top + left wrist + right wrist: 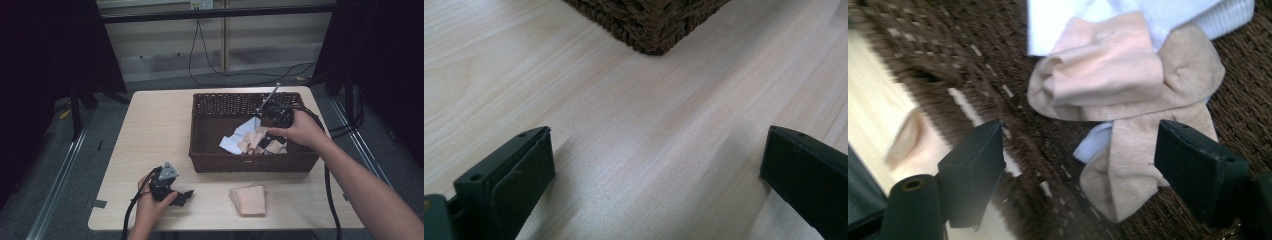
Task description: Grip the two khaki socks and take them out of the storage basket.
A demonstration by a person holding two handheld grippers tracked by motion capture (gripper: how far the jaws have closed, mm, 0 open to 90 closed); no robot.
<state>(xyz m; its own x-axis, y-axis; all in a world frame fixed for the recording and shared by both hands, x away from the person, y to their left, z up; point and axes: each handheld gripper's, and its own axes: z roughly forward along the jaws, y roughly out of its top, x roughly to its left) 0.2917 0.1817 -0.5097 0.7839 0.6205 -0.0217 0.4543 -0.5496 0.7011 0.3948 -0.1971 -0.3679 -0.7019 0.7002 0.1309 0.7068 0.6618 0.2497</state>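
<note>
I hold the right gripper (272, 142) inside the basket (200, 150), jaws wide and empty above the peach socks (1108, 80). One folded sock (248, 200) lies just outside the basket. Left gripper (186, 195) open, idle

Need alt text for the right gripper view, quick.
The right gripper hangs with open jaws over a beige sock in a brown wicker basket, with nothing between the pads. A pink sock and white cloth lie just beyond.
</note>
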